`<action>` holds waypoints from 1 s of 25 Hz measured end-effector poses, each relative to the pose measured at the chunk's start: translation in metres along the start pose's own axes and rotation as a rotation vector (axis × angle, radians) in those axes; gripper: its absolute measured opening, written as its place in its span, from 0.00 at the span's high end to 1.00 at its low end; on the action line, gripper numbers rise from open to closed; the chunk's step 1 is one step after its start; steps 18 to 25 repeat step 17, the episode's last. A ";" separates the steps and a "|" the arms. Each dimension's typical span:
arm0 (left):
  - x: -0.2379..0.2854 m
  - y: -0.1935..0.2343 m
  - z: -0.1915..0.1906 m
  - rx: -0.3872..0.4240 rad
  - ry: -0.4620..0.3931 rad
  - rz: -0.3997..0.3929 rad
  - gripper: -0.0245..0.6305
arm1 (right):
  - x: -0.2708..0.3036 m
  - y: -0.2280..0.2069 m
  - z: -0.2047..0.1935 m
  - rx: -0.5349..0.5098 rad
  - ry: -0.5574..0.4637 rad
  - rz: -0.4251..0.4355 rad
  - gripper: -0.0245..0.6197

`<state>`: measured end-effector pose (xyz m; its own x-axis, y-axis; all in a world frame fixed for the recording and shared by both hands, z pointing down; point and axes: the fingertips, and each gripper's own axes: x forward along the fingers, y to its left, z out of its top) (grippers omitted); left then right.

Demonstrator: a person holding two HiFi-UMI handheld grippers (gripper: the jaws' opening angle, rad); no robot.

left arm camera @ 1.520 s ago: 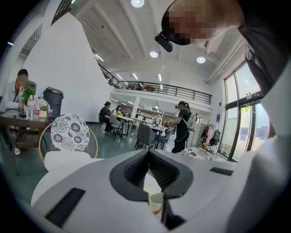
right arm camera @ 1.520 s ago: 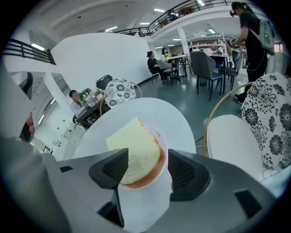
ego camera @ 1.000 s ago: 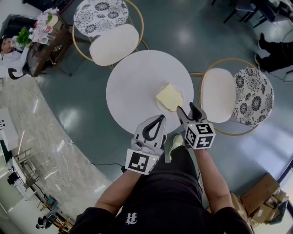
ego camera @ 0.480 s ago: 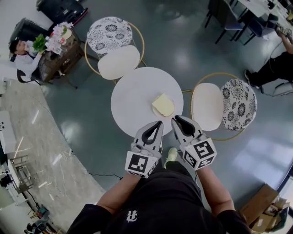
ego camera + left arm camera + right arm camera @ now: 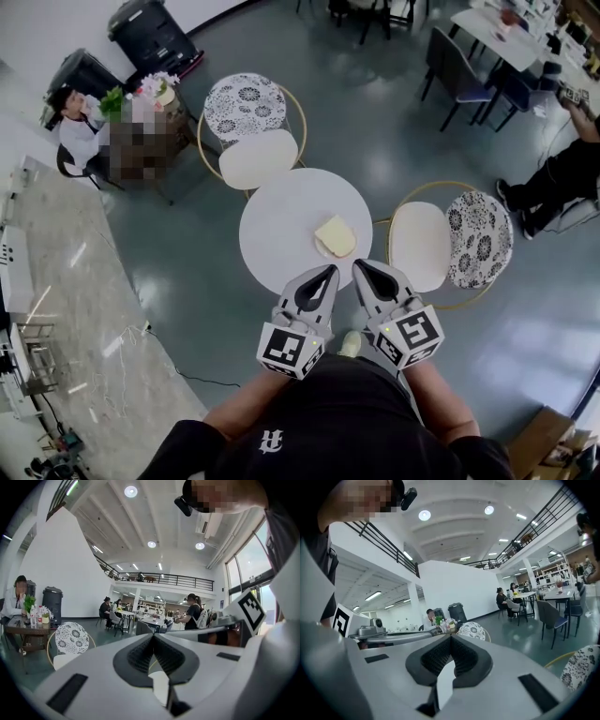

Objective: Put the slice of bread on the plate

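In the head view a pale yellow slice of bread (image 5: 336,234) lies on a clear plate (image 5: 321,248) at the right side of the round white table (image 5: 281,234). My left gripper (image 5: 329,270) and right gripper (image 5: 361,266) hang side by side above the table's near edge, well clear of the bread. Both are shut with nothing between the pads. In the left gripper view the left gripper (image 5: 153,637) points level across the room, tips touching. The right gripper view shows the right gripper (image 5: 450,637) the same way, empty.
Two gold-framed chairs with patterned backs flank the table, one behind (image 5: 251,136) and one to the right (image 5: 448,239). A side table with flowers (image 5: 145,98) and a seated person (image 5: 75,136) are at far left. A marble counter (image 5: 56,281) runs down the left.
Both grippers have lifted up and back from the table. The right gripper's jaws, open beside the bread a second ago, have closed empty. The bread stays on the plate.
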<state>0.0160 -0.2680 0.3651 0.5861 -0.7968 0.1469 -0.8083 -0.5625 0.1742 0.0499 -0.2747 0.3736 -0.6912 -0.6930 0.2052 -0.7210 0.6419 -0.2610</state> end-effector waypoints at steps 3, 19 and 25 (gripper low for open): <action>-0.005 -0.004 0.009 0.014 -0.014 0.006 0.95 | -0.006 0.008 0.010 -0.025 -0.019 0.003 0.95; -0.010 -0.023 0.036 0.056 -0.064 0.025 0.95 | -0.025 0.014 0.036 -0.072 -0.054 0.013 0.95; -0.010 -0.023 0.036 0.056 -0.064 0.025 0.95 | -0.025 0.014 0.036 -0.072 -0.054 0.013 0.95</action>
